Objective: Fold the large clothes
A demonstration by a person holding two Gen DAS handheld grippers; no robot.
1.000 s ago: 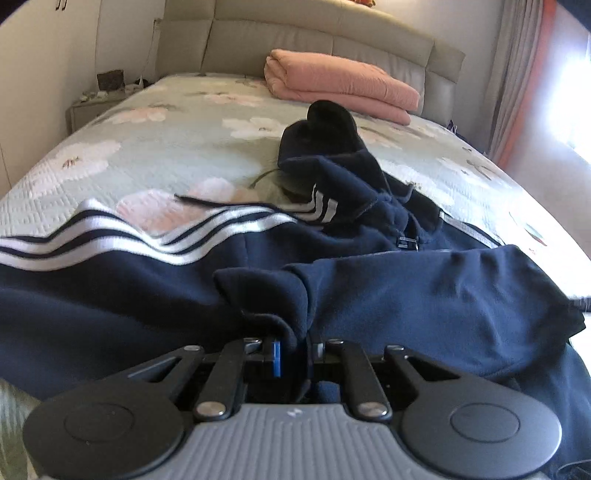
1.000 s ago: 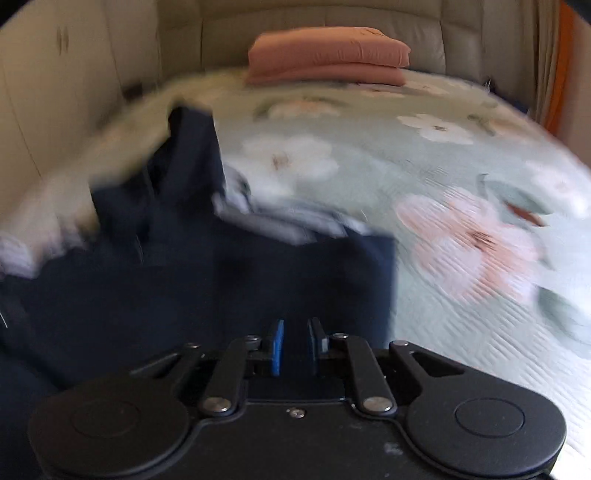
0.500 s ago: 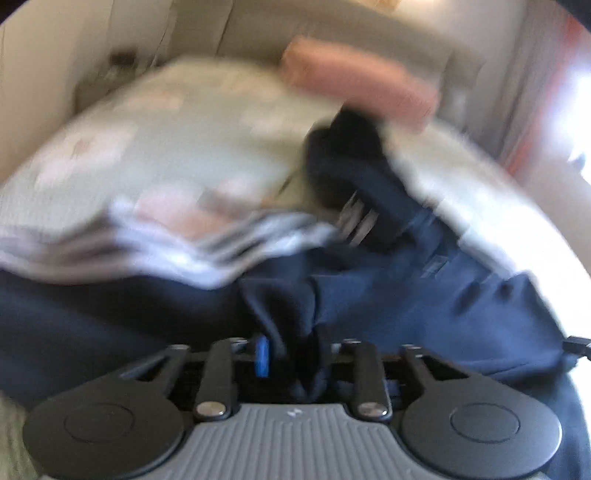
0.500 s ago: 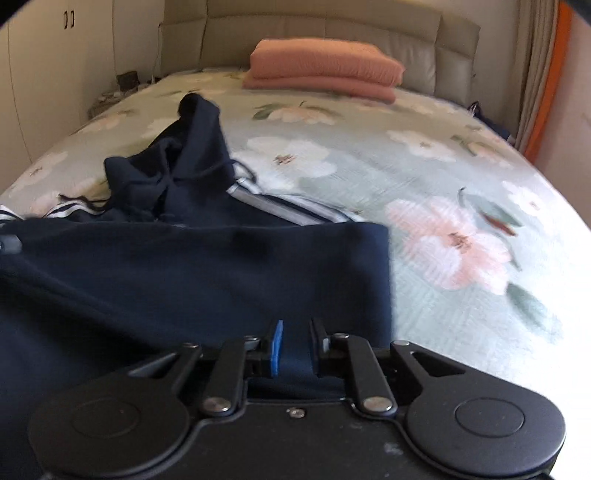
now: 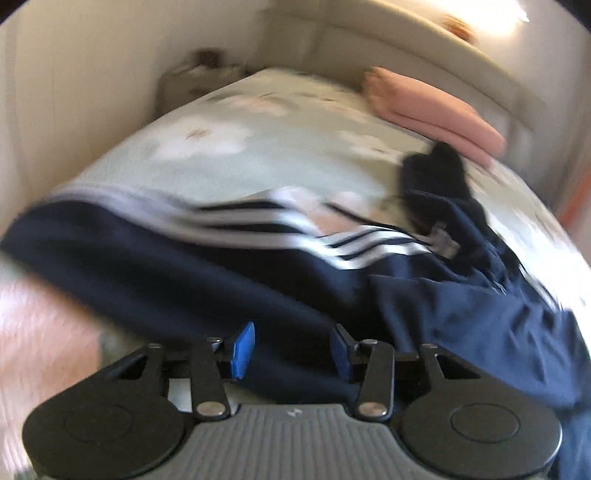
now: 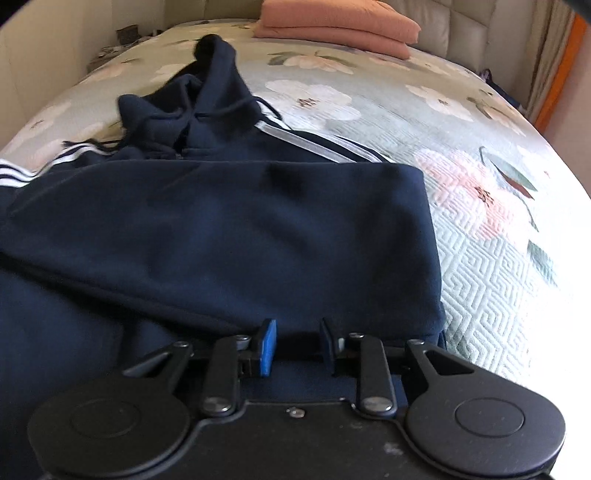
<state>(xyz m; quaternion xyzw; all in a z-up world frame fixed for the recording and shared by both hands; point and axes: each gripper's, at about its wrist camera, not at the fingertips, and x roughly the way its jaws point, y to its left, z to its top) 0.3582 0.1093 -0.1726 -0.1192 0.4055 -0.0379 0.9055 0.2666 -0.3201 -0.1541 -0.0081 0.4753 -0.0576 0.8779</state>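
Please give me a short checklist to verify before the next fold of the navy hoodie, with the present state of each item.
1. Left gripper open: ok.
2. Right gripper open: ok.
3. Navy hoodie bottom part folded up, lying flat: ok.
4. Hood flattened: not ok, it stands bunched.
5. Striped sleeve tucked in: not ok, it is spread sideways.
6. Pink blanket apart from the hoodie: ok.

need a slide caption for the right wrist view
Open right tool over the folded navy hoodie on a floral bedspread, pink blanket by the headboard.
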